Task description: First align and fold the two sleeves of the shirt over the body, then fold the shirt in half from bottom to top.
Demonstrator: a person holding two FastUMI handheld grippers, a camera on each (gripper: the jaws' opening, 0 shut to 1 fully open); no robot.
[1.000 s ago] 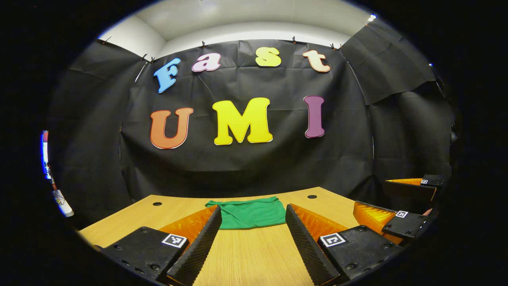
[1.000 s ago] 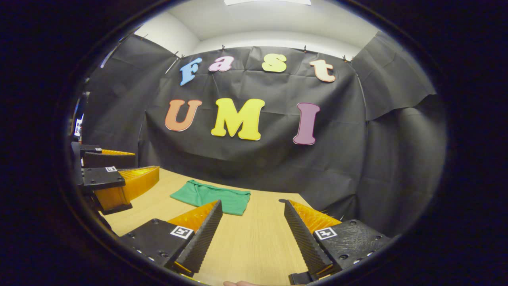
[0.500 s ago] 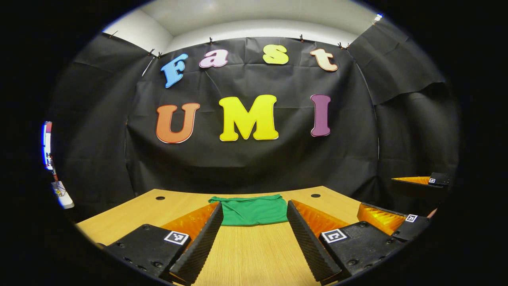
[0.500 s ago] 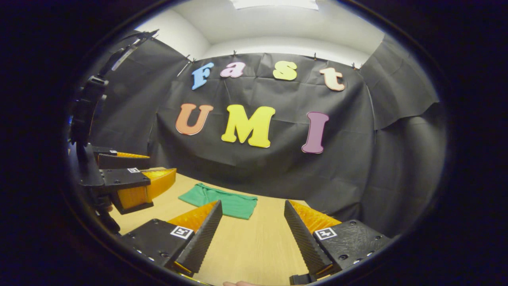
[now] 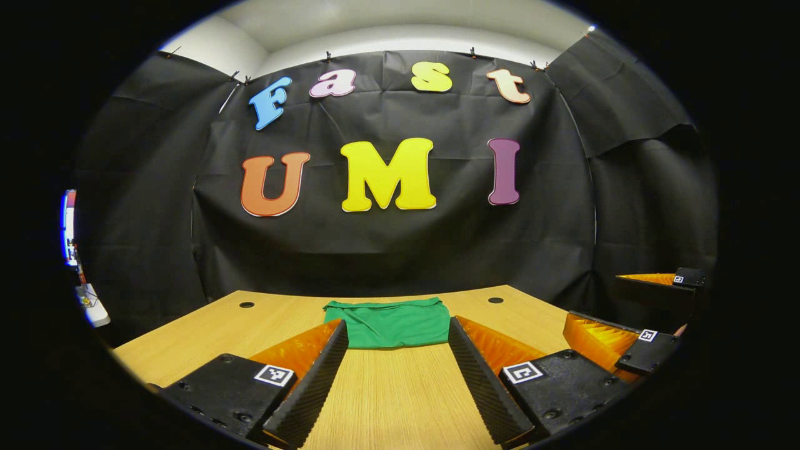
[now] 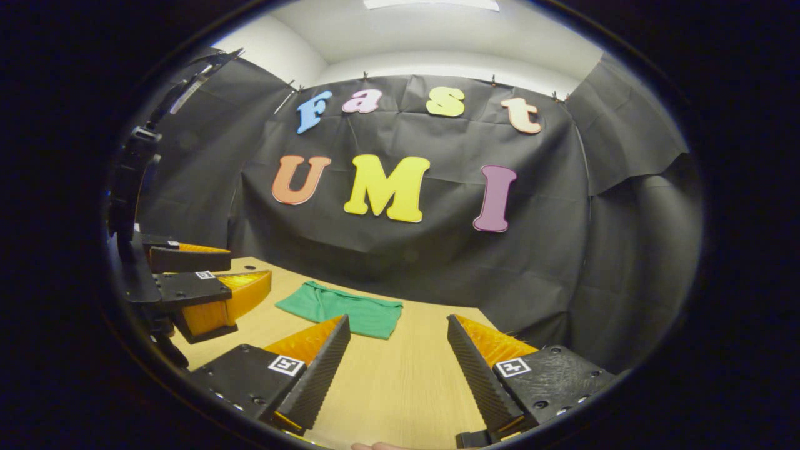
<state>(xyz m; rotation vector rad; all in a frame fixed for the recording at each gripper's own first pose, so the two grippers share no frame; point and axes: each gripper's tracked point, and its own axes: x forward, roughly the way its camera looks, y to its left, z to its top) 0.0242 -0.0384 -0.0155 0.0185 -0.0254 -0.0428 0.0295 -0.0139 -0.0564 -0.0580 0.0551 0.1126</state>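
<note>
A green shirt (image 5: 390,323) lies folded into a small flat rectangle on the far middle of the wooden table (image 5: 200,331). In the right gripper view the same shirt (image 6: 340,309) sits ahead and to the left. My left gripper (image 5: 395,356) hovers open over the table in front of the shirt, nothing between its fingers. My right gripper (image 6: 395,347) is open too, held over bare wood to the right of the shirt. The left gripper (image 6: 206,281) appears at the left of the right gripper view, and the right gripper (image 5: 631,315) at the right edge of the left gripper view.
The table (image 6: 400,387) has two small round holes (image 5: 247,304) (image 5: 495,300) near its far edge, either side of the shirt. Black cloth walls close off the back and both sides right behind the table.
Both grippers stayed open and only drifted a little: the views tilted slightly, and the left gripper rose and pulled back in the right gripper view. The shirt has not moved.
</note>
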